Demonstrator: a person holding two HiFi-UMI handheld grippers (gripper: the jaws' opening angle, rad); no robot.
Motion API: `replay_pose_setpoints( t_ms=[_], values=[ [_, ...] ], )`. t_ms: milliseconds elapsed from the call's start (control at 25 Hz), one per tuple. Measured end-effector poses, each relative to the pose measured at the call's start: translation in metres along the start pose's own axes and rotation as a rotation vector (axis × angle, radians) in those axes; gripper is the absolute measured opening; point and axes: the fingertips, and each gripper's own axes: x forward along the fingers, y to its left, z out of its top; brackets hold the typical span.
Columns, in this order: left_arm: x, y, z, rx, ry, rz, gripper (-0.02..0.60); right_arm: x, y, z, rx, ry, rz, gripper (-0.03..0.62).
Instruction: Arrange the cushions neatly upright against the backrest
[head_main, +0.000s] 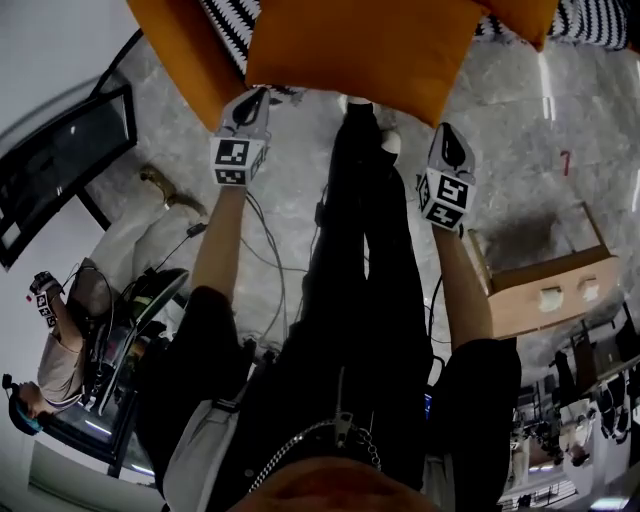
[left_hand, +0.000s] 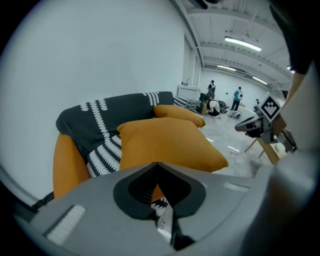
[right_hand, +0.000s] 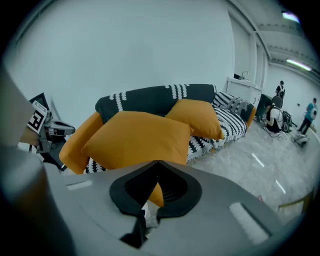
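A big orange cushion (head_main: 360, 50) hangs in the air in front of the sofa, held by its lower edge at both ends. My left gripper (head_main: 255, 100) is shut on its left corner and my right gripper (head_main: 447, 135) is shut on its right corner. In the left gripper view the held cushion (left_hand: 170, 145) fills the middle, with orange fabric pinched in the closed jaws. Behind it stands the sofa backrest (left_hand: 110, 117) under a black-and-white patterned cover. A second orange cushion (right_hand: 197, 117) leans against the backrest (right_hand: 155, 97); the held cushion (right_hand: 135, 137) hides part of the seat.
An orange armrest (left_hand: 67, 160) ends the sofa. On the grey floor are a cardboard box (head_main: 545, 285) to my right, cables (head_main: 270, 260), and a black-framed panel (head_main: 60, 165) to my left. A person sits at a desk (head_main: 60, 350). Other people stand far off (left_hand: 222, 102).
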Motion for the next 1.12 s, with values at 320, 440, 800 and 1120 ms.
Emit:
replay_pose_setpoints(
  t_ms=[320,440,800,1120],
  values=[
    [0.033,0.045,-0.051,-0.080,0.022,0.123,0.213,0.038,-0.023,-0.043,-0.024,0.063,-0.032,0.005],
    [0.043,0.053,-0.069,-0.095,0.034,0.116,0.291,0.049,-0.021,-0.058,-0.065,0.079,-0.012,0.041],
    [0.080,0.030,-0.101,0.037,0.098,0.094,0.360,0.081,-0.025,-0.127,-0.177,0.253,0.053,0.183],
    [0.105,0.028,-0.134,0.022,0.189,0.133,0.422,0.113,-0.031,-0.180,-0.240,0.430,0.012,0.253]
  ],
)
